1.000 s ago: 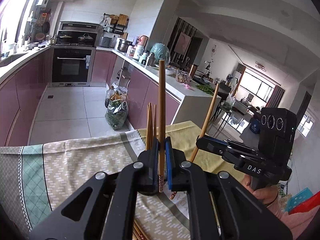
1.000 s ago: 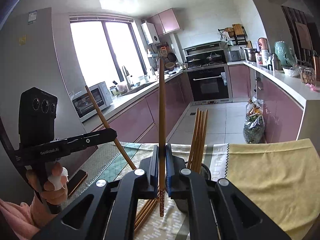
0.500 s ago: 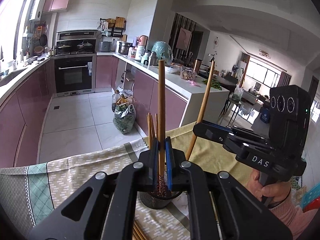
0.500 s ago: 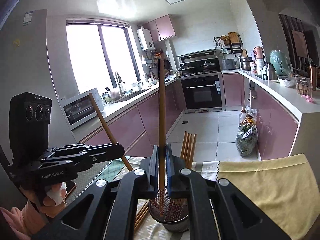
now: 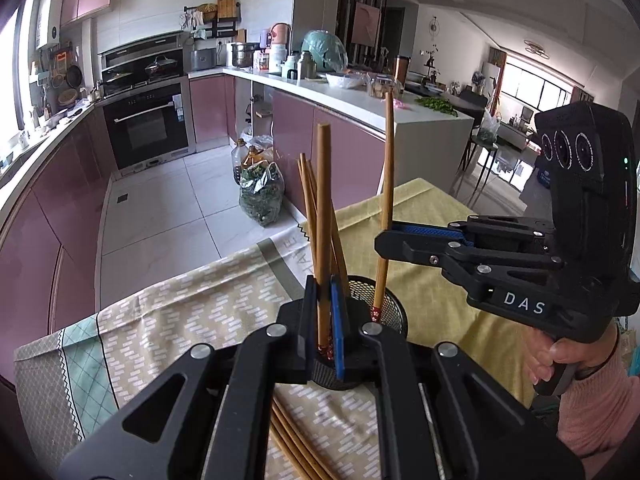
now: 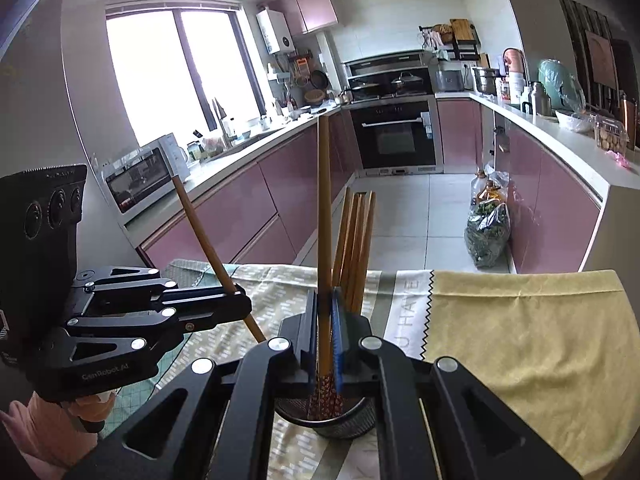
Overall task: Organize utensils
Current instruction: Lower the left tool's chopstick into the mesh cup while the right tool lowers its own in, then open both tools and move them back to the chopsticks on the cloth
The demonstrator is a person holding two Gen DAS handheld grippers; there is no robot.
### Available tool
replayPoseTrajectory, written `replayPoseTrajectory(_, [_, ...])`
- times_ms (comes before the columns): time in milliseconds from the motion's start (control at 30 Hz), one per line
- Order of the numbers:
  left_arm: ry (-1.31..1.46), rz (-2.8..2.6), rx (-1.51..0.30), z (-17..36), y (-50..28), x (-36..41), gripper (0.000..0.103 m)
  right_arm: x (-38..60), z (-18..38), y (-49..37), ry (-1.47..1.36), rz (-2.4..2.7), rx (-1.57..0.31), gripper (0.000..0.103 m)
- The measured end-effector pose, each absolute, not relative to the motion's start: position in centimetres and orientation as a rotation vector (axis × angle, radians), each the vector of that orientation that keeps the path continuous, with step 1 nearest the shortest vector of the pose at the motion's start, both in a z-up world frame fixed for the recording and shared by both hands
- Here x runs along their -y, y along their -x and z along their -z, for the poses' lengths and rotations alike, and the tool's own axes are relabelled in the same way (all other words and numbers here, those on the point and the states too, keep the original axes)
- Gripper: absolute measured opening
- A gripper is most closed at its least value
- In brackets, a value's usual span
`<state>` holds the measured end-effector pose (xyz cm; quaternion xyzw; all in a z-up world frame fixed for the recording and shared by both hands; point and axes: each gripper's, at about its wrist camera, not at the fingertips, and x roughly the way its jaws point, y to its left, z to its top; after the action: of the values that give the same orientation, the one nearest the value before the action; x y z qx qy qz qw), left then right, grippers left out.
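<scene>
While several chopsticks point(image 5: 308, 204) stand leaning in the black mesh cup point(image 5: 390, 312) on the cloth-covered tabletop point(image 5: 192, 320), each claw pinches one more. The left claw point(image 5: 325, 320) grips its chopstick point(image 5: 323, 216) nearly upright, decorated tip at the cup's rim. The right claw point(image 6: 325, 336) grips another chopstick point(image 6: 324, 216) upright, tip inside the cup point(image 6: 332, 420). More loose chopsticks point(image 5: 296, 444) lie flat on the cloth near the cup.
</scene>
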<state>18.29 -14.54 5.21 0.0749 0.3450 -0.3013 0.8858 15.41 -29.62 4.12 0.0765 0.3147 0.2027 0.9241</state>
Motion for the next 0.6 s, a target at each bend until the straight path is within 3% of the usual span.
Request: replayPoseTrajectory(600, [-0.114,0.587,-0.792,-1.9,-23.1,15.5,0.008,29.5,-1.1,-17.5,-0.201,-0.374,-0.728,0.009])
